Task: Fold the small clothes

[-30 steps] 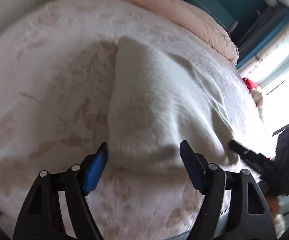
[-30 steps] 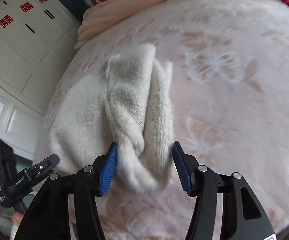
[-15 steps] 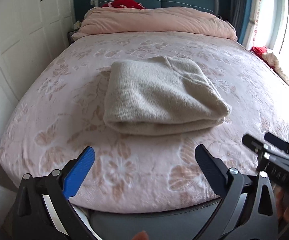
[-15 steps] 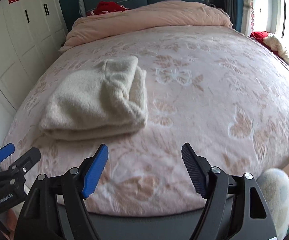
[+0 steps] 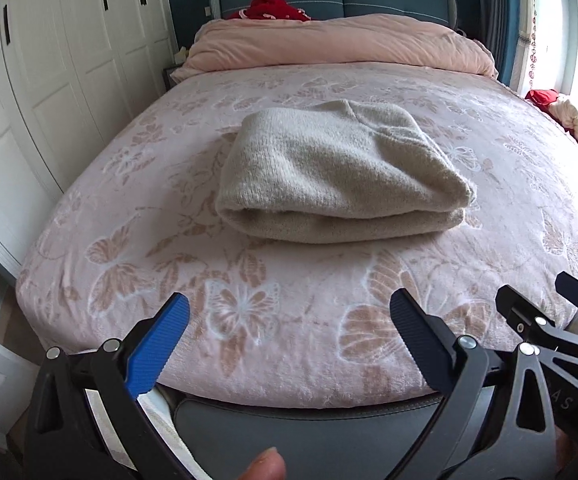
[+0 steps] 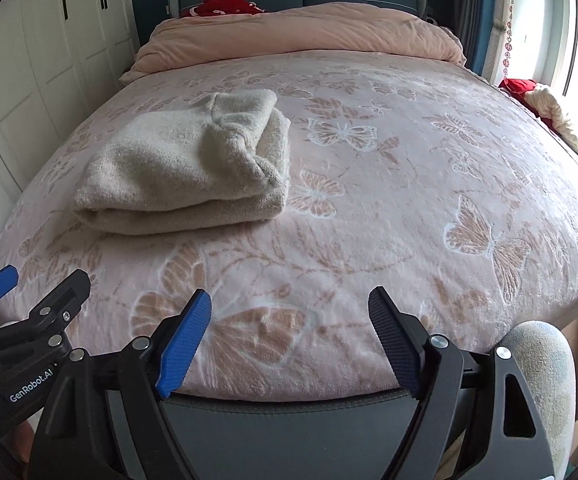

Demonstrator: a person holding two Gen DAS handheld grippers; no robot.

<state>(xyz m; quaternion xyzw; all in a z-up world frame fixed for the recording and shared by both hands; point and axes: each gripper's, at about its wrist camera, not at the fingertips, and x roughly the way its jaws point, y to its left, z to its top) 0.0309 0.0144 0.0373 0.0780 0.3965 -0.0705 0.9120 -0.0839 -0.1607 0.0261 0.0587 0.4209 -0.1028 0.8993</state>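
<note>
Folded cream sweater (image 5: 337, 176) lies on the pink butterfly blanket (image 5: 249, 312), clear of both your grippers.

Your left gripper (image 5: 289, 344) hangs wide and empty, sweater at twelve o'clock. Your right gripper (image 6: 289, 340) is opening, nothing between its jaws, sweater at eleven o'clock.
</note>
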